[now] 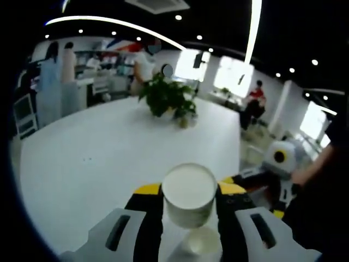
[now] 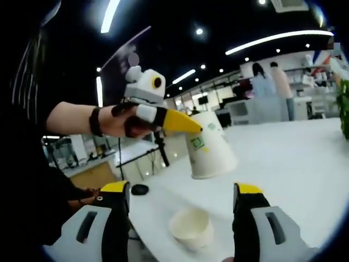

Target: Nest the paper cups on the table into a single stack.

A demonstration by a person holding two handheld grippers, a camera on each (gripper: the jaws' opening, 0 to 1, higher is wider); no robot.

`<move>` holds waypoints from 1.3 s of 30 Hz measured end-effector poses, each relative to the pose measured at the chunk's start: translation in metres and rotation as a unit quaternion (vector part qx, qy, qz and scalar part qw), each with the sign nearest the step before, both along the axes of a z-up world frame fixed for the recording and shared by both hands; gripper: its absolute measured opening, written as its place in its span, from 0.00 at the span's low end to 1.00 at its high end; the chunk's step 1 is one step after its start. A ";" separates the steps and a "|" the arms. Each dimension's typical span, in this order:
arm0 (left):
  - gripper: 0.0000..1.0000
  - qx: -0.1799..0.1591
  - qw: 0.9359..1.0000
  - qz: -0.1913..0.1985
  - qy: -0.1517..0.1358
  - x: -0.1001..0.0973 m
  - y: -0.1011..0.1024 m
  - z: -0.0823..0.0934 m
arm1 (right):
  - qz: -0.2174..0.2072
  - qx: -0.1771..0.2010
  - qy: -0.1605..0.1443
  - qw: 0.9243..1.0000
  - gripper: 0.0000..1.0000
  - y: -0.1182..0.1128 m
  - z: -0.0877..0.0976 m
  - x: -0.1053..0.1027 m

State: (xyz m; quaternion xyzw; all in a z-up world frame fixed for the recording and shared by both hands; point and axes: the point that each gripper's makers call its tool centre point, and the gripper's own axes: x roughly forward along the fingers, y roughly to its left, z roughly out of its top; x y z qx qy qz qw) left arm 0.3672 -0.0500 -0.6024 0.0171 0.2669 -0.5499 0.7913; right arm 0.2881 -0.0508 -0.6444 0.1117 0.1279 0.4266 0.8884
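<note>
My left gripper [image 1: 189, 191] is shut on a white paper cup [image 1: 189, 195] and holds it above the white table [image 1: 98, 158], the cup's round end facing the camera. In the right gripper view this cup [image 2: 210, 147] hangs tilted with its wide mouth downward, pinched by the yellow jaws of the left gripper [image 2: 197, 131]. Below it a second paper cup [image 2: 191, 226] stands mouth up on the table [image 2: 294, 158], low between the jaws of my open right gripper [image 2: 181, 191]. That standing cup [image 1: 199, 241] also shows under the held one. The right gripper [image 1: 256, 176] comes in from the right.
A potted plant [image 1: 166, 98] stands mid-table, at the right edge in the other view [image 2: 344, 103]. A small black object [image 2: 140, 189] lies near the table's edge. A hand [image 2: 117, 123] holds the left gripper. People stand by desks [image 1: 54, 82] beyond the table.
</note>
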 end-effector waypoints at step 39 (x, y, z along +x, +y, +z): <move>0.36 -0.051 0.998 -0.023 0.025 -0.027 0.001 0.013 | -0.001 0.154 0.025 0.988 0.61 0.000 0.031 0.005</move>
